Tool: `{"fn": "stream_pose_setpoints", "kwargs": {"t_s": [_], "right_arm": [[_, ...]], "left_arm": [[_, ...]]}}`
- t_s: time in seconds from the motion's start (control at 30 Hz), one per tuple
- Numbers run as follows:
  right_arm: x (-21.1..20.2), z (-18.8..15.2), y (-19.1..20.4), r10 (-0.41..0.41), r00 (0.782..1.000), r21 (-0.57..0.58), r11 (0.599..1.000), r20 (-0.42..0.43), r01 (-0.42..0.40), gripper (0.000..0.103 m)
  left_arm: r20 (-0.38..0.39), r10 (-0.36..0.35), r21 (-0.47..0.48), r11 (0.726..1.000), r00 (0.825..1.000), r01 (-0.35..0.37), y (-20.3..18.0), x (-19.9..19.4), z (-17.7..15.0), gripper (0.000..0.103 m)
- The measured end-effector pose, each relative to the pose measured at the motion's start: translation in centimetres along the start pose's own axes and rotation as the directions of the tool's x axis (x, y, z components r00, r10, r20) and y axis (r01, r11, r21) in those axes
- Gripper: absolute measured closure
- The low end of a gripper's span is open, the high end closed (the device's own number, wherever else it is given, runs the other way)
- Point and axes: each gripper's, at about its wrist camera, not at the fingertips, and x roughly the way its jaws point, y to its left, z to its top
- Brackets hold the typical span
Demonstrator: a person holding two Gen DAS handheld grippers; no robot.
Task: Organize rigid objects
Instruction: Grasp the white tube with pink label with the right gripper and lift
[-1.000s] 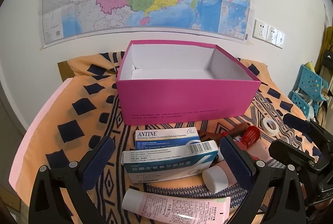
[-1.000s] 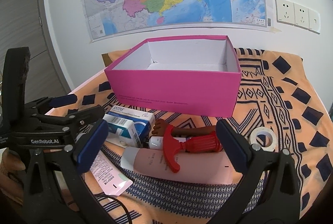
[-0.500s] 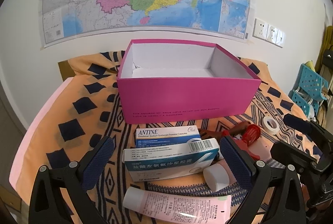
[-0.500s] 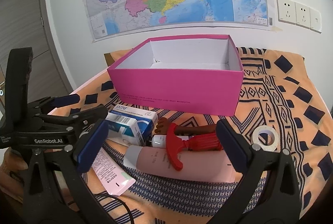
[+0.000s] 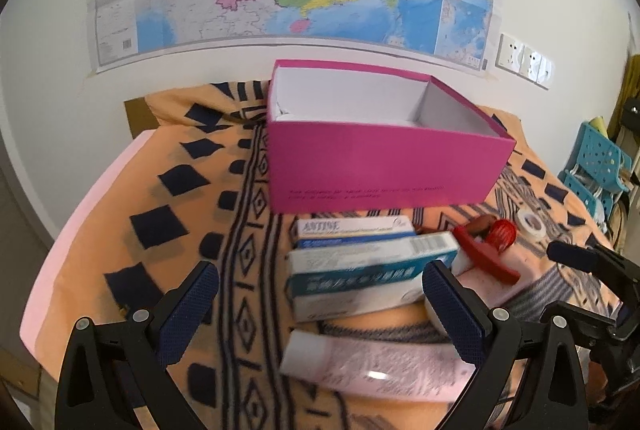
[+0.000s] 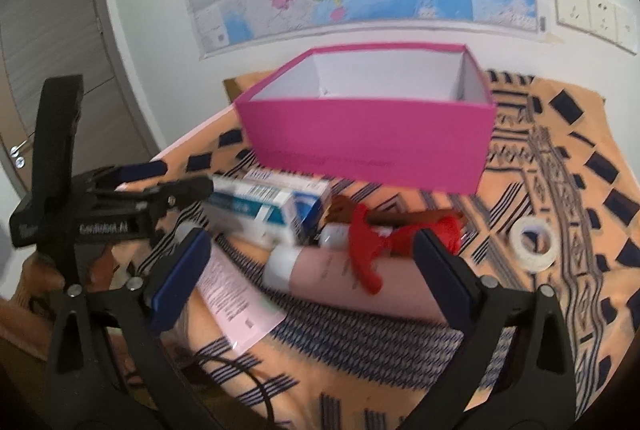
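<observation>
Cardboard, thin and light, is what the teal medicine carton (image 5: 370, 276) is judged to be made of; it is expected to stay stiff along its length yet dent under a hard squeeze, so a grip across its two long faces near the middle is suggested; it lies on the patterned orange cloth (image 5: 132, 198), just in front of the open pink box (image 5: 384, 166), with a blue-and-white carton (image 5: 352, 230) touching it on the box side and a pale pink tube (image 5: 376, 370) just beside it on the near side; the left gripper (image 5: 320, 314) is seen spread wide and empty, its right pad near the carton's right end, so that the carton sits toward the right of the gap between the fingers rather than centred; the right gripper (image 6: 312, 282) is likewise spread and holds nothing, and between its pads are framed a red T-handled tool (image 6: 372, 250) and a larger pink tube (image 6: 340, 282), the tool lying across the tube; a tape roll (image 6: 534, 244) is seen well apart to the right; the pink box appears empty, though its floor is only partly shown.
</observation>
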Motion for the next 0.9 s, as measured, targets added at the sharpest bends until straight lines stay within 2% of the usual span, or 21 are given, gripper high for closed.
{"fn": "stream_pose_setpoints", "kwargs": {"t_s": [0.07,0.2,0.27,0.33,0.43,0.63,0.73,0.83,0.9], "right_arm": [[0.2,-0.8,0.4,0.033,0.999,0.001,0.999,-0.031,-0.033,0.017],[1.1,-2.4,1.1,0.093,0.989,0.005,0.996,-0.111,-0.093,0.022],[1.8,-3.1,1.2,0.130,0.980,0.025,0.991,-0.151,-0.128,0.031],[2.6,-3.8,1.2,0.167,0.966,0.059,0.986,-0.196,-0.158,0.034],[3.4,-4.6,1.3,0.194,0.954,0.089,0.980,-0.229,-0.178,0.041],[4.7,-5.3,1.1,0.227,0.935,0.137,0.971,-0.272,-0.196,0.042],[4.9,-5.2,1.0,0.241,0.933,0.155,0.966,-0.268,-0.205,0.042],[5.0,-5.1,0.9,0.244,0.932,0.159,0.965,-0.267,-0.207,0.042],[4.9,-5.0,1.0,0.244,0.932,0.157,0.966,-0.269,-0.208,0.042]], "left_arm": [[-0.010,-0.012,0.005,1.000,1.000,0.012,0.4,-0.2,-0.6,0.000],[-0.049,-0.057,0.008,0.998,0.997,0.057,0.8,0.0,-1.9,0.000],[-0.073,-0.076,0.022,0.997,0.994,0.078,0.7,0.3,-2.5,0.002],[-0.091,-0.079,0.035,0.996,0.993,0.082,0.6,0.6,-3.0,0.010],[-0.114,-0.102,0.037,0.994,0.988,0.107,0.5,1.0,-3.2,0.014],[-0.171,-0.166,0.027,0.985,0.971,0.173,0.6,2.1,-3.7,0.015],[-0.193,-0.189,0.017,0.981,0.963,0.196,0.6,2.6,-4.0,0.017],[-0.192,-0.200,0.033,0.977,0.961,0.210,0.0,2.6,-4.1,0.024],[-0.186,-0.196,0.048,0.977,0.963,0.208,-0.2,2.4,-4.1,0.024]]}}
